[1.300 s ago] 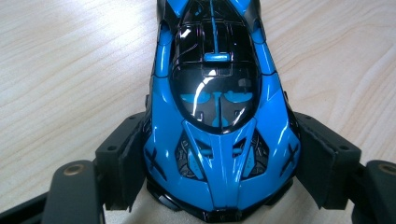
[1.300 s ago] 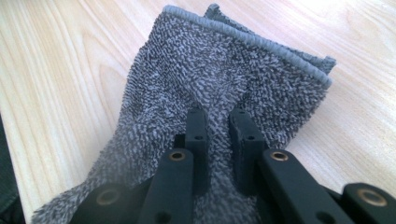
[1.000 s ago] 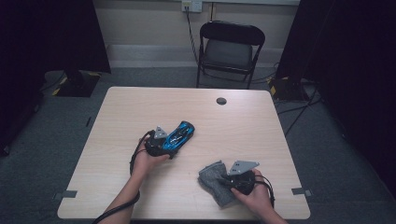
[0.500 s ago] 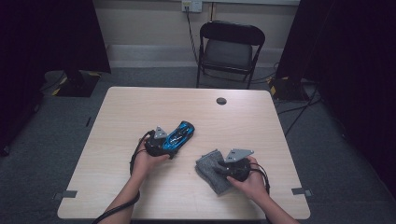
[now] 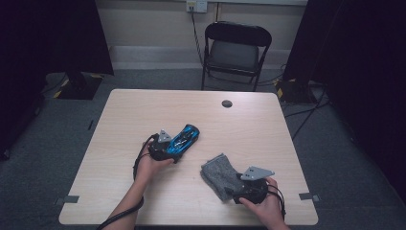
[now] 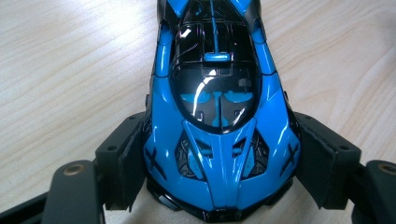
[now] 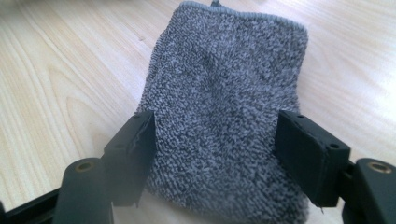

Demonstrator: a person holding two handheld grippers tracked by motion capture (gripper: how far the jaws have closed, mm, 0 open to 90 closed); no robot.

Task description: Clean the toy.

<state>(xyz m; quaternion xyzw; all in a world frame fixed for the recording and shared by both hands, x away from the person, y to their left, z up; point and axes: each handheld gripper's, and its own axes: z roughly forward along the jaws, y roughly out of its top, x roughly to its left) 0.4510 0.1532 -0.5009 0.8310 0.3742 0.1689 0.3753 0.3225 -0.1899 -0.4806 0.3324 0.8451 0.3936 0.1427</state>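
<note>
A glossy blue and black toy car (image 5: 187, 135) (image 6: 219, 93) rests on the light wooden table (image 5: 143, 110), left of centre. My left gripper (image 5: 176, 146) (image 6: 219, 163) is shut on it, with a pad pressed against each flank near one end. A folded grey terry cloth (image 5: 218, 175) (image 7: 229, 84) lies flat near the front right. My right gripper (image 5: 233, 188) (image 7: 217, 154) stands over the cloth's near end. Its jaws have just been opening. The cloth lies between the pads (image 7: 306, 149) and is not pinched.
A small black round disc (image 5: 227, 103) sits near the table's far edge. A black folding chair (image 5: 237, 52) stands behind the table. Cables trail on the floor at the right, and dark curtains hang on both sides.
My right gripper has let go of the grey cloth and drawn back toward the near edge; the cloth now lies flatter. The left gripper and the car have not moved.
</note>
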